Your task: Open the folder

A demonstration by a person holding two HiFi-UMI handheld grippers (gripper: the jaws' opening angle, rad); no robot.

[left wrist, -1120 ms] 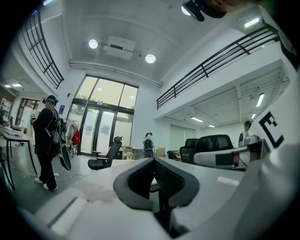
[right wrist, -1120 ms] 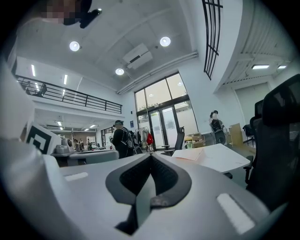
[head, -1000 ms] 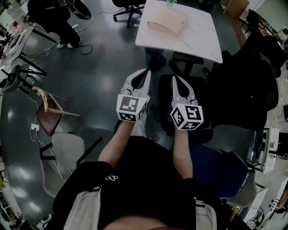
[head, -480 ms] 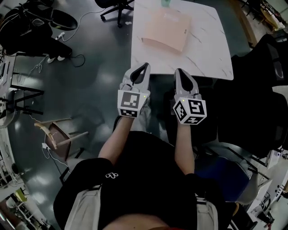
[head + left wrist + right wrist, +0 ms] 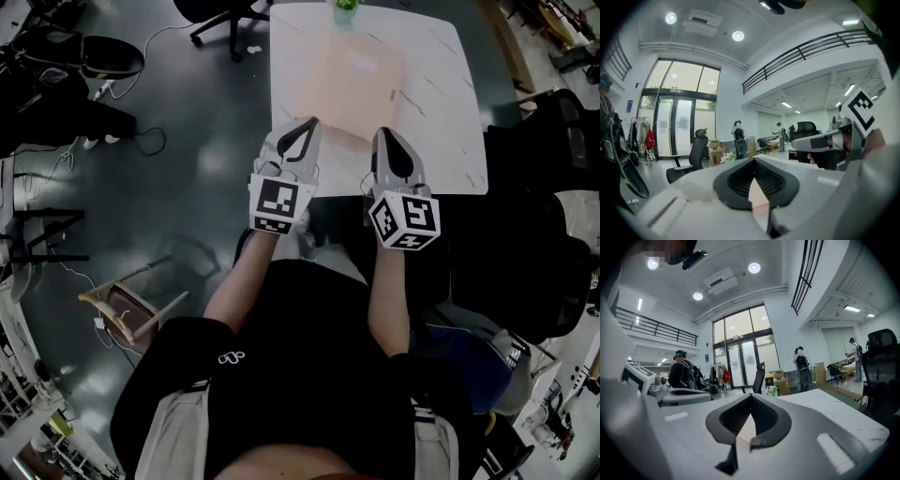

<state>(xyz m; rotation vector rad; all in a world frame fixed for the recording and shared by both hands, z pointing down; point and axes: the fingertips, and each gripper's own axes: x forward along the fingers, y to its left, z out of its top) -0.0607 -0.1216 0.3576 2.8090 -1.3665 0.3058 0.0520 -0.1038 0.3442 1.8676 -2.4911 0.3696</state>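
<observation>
Bare tabletop (image 5: 441, 112) right of folder (image 5: 356, 84); green object (image 5: 345, 9) behind

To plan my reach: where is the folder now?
In the head view, the folder lies on the white table, top centre, just below a green object.

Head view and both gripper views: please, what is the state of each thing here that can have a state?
Folder: closed, lying flat on the white table.
Left tongs: shut, nothing between the jaws.
Right tongs: shut, nothing between the jaws.
</observation>
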